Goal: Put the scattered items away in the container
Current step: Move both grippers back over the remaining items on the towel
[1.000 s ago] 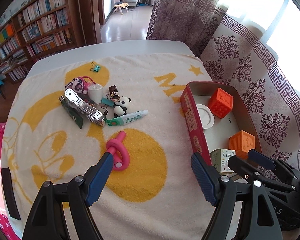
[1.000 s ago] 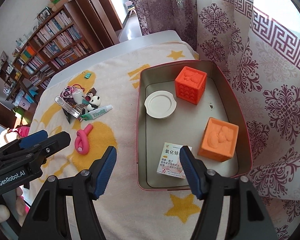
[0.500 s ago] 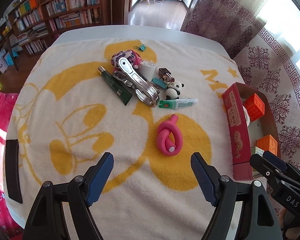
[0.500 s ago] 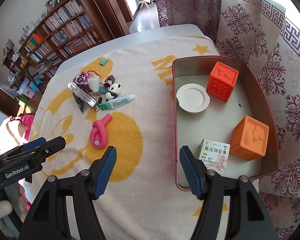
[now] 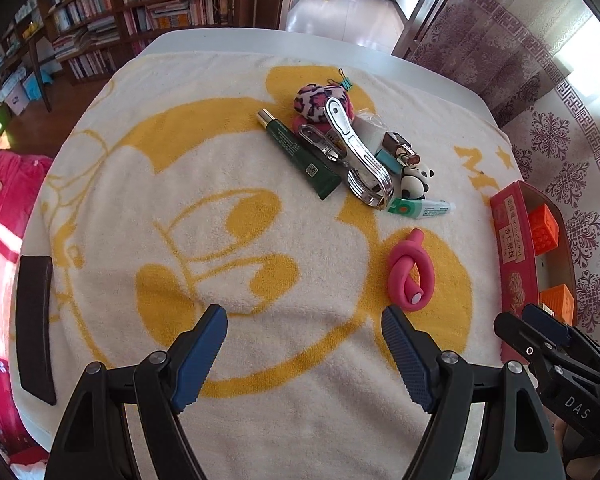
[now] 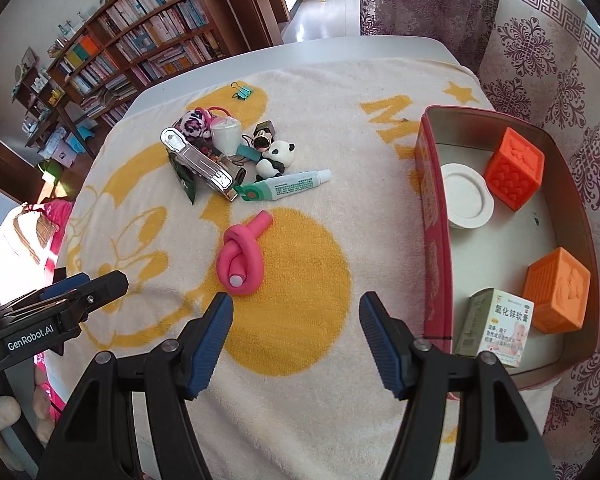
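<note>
Currently my left gripper (image 5: 304, 354) is spread wide and holds nothing; it hangs over the yellow-and-cream towel (image 5: 220, 240). My right gripper (image 6: 296, 340) is likewise wide apart and empty. A pink knotted tube (image 6: 241, 258) lies just ahead of my right gripper's left finger, apart from it, and ahead and to the right of my left gripper. Farther ahead of both tools sits a cluster: a toothpaste tube (image 6: 286, 187), a panda figure (image 6: 276, 157), a metal clip (image 5: 354, 152), a green tube (image 5: 300, 154) and a leopard-print pouch (image 5: 314, 100). A small binder clip (image 6: 241, 90) lies beyond the cluster. The red tin (image 6: 430, 216) stands to the right of my right gripper. Inside it are a white lid (image 6: 466, 196), two orange blocks (image 6: 514, 168) and a medicine box (image 6: 498, 326), the box nearest my tool.
</note>
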`<state>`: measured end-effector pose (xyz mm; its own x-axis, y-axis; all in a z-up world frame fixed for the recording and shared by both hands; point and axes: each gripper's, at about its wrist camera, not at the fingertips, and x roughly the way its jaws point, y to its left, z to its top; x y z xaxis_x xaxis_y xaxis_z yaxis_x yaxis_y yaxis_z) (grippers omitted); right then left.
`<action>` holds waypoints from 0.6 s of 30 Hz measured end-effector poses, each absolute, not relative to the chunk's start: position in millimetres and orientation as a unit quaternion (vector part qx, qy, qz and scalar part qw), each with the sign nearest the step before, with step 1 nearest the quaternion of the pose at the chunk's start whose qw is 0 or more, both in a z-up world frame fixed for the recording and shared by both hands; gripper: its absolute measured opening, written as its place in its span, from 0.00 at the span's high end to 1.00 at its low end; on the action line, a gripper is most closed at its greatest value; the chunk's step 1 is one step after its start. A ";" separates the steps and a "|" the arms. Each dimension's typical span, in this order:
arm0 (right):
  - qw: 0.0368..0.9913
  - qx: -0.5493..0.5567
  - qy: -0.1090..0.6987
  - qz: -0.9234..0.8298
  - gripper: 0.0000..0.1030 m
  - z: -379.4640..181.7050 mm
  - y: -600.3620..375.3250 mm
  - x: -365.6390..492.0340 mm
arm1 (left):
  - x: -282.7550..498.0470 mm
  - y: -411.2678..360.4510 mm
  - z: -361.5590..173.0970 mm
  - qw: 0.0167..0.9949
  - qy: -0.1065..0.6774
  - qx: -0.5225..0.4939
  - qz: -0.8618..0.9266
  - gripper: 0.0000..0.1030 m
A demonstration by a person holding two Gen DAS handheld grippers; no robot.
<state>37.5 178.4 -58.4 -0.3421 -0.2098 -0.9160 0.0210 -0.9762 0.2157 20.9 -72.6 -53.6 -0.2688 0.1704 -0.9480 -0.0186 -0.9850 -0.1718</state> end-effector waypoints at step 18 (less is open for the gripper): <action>0.069 0.600 -0.072 -0.794 0.32 -87.3 136.0 4.2 | -16.3 -95.3 -75.4 0.072 -0.070 -0.625 0.774 0.21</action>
<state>4.2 136.0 -87.3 -0.2709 -0.1956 -0.9425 0.0240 -0.9802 0.1965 -16.3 -95.3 -75.4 -0.2073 0.1994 -0.9577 -0.0242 -0.9797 -0.1988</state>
